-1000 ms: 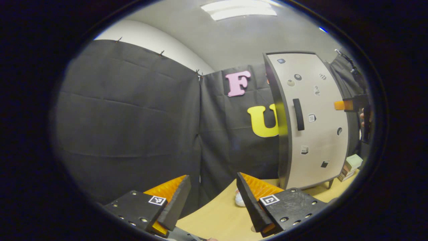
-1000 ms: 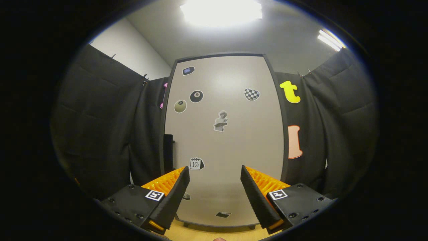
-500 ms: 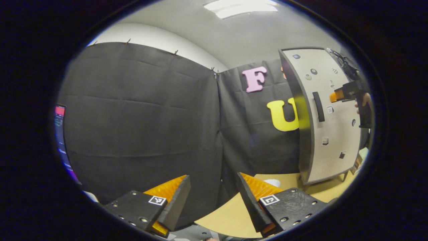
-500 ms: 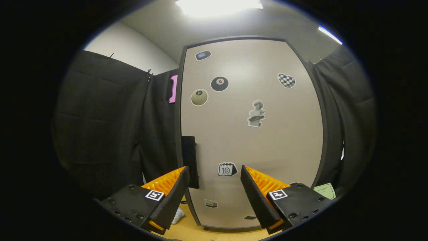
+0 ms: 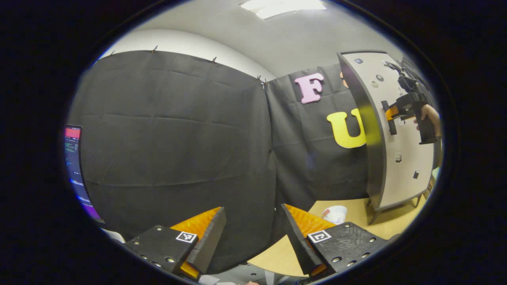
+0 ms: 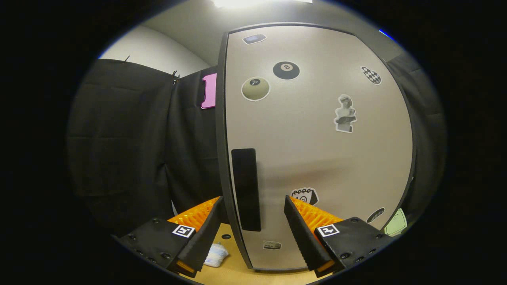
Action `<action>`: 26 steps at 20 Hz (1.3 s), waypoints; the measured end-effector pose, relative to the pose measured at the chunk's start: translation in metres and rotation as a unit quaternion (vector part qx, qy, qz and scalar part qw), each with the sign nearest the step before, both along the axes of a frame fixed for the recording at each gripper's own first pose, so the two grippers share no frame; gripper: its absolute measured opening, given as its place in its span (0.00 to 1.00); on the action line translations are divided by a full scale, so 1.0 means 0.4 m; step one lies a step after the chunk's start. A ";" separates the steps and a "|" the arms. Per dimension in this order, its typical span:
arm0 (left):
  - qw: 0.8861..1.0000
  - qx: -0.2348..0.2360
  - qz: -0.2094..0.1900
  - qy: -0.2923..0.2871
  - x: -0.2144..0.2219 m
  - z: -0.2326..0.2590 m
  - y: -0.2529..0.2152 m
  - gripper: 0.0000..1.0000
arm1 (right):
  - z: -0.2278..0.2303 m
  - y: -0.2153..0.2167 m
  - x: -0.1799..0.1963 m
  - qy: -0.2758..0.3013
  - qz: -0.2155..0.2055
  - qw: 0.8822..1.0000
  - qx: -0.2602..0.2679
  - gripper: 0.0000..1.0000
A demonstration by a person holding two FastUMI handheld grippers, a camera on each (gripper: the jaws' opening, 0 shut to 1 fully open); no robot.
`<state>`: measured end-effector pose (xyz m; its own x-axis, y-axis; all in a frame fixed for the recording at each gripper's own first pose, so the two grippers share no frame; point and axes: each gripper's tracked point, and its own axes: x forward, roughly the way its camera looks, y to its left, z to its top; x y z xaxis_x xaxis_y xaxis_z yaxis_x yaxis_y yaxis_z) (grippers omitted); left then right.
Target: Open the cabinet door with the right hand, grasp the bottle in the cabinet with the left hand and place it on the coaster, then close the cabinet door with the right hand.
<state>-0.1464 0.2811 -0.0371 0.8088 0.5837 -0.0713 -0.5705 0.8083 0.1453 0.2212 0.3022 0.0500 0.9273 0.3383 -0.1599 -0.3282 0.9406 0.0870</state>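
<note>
A: Status chk. Where's the right gripper (image 6: pixel 251 227)?

B: Right in front of the beige, sticker-covered cabinet door w/ dark edging (image 6: pixel 317 150). Its orange-ribbed black fingers are apart, empty, w/ the door's black vertical bar handle (image 6: pixel 246 189) just ahead, lined up betw. them. In the left gripper view that gripper's tip (image 5: pixel 400 111) sits at or v. near the handle; contact can't be told.

A: Door open?

B: No. It looks flush w/ the cabinet body, so step 1 isn't done. My read: approach to the handle, pre-grasp.

A: Left gripper (image 5: pixel 253 233)?

B: Fingers apart, nothing held. It hangs well off to the side, facing the black cloth wall, over the edge of the light wood desk (image 5: pixel 356 221).

A: Bottle? Coaster?

B: Bottle presumably inside, behind the door, hidden. Coaster: can't ID. A small white crumpled item (image 5: pixel 334 213) lies on the desk nr the cabinet foot.

A: Remaining?

B: Everything: open door, pick bottle, place it, close door.
</note>
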 end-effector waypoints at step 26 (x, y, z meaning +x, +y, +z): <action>0.997 -0.003 -0.078 -0.017 0.130 -0.007 -0.006 0.84 | -0.007 0.014 -0.032 0.047 0.050 0.997 -0.029 0.15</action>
